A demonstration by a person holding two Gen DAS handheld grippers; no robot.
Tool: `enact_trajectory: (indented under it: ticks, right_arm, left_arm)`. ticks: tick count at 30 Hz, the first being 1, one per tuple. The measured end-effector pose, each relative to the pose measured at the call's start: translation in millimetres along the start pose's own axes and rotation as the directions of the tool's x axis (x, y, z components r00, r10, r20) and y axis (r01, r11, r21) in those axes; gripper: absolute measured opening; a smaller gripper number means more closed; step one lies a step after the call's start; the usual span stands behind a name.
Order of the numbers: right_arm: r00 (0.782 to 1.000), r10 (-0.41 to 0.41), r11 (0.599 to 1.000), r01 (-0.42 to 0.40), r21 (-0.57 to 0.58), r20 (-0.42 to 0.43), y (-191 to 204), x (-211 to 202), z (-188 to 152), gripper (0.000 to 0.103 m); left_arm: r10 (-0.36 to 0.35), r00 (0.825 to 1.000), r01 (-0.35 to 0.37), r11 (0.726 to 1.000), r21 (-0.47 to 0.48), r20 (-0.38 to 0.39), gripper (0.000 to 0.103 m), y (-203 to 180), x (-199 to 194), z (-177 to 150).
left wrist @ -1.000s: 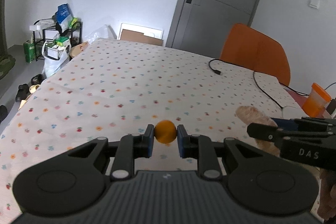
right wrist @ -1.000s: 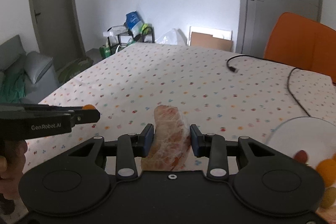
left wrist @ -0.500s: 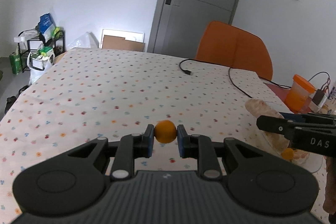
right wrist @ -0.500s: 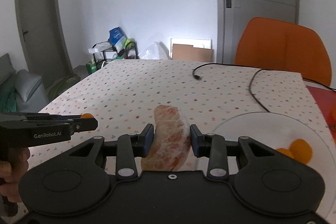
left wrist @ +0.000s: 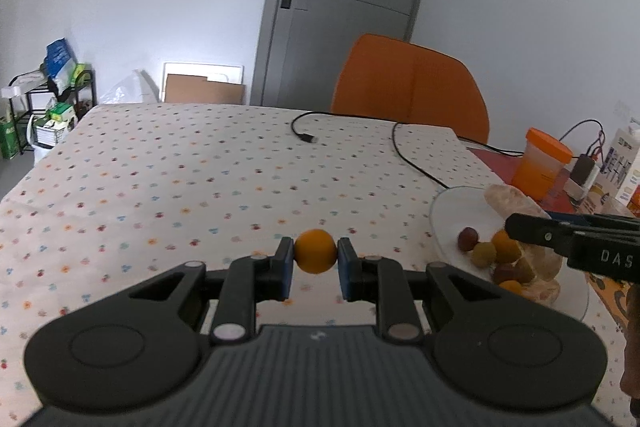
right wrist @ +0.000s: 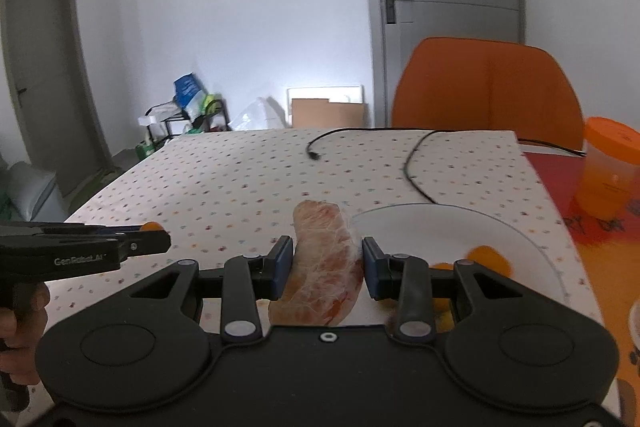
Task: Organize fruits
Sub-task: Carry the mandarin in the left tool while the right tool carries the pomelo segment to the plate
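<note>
My left tongs point(left wrist: 316, 259) pinch a small orange fruit point(left wrist: 315, 251) above the surface point(left wrist: 200, 167); my right tongs point(right wrist: 323, 263) clamp a wrapped pomelo wedge point(right wrist: 322, 267), both likely bound for the plate point(right wrist: 420, 227) just right.

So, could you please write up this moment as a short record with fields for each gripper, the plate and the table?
left gripper: jaws shut on small orange fruit, held above the table
right gripper: jaws shut on wrapped pomelo segment, beside the plate's left rim
plate: white, holding several small fruits, orange, brownish and dark red
tablecloth: white with small coloured dots
black cable: lying loose on the far part of the table
orange container: standing right of the plate
</note>
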State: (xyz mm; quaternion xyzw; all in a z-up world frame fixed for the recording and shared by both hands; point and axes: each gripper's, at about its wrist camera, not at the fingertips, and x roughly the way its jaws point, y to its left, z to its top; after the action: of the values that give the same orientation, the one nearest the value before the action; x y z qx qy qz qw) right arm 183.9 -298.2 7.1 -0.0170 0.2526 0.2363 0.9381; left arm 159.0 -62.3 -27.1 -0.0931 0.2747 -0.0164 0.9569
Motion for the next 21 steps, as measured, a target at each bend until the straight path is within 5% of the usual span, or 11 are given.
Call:
enact_trajectory:
  ticks: [21]
  right_arm:
    - [0.987,-0.159,0.979,0.156,0.130,0.008,-88,-14,-23,0.036]
  left_arm:
    - [-0.094,0.995,0.096,0.990,0.101,-0.024,0.021,-76,28,3]
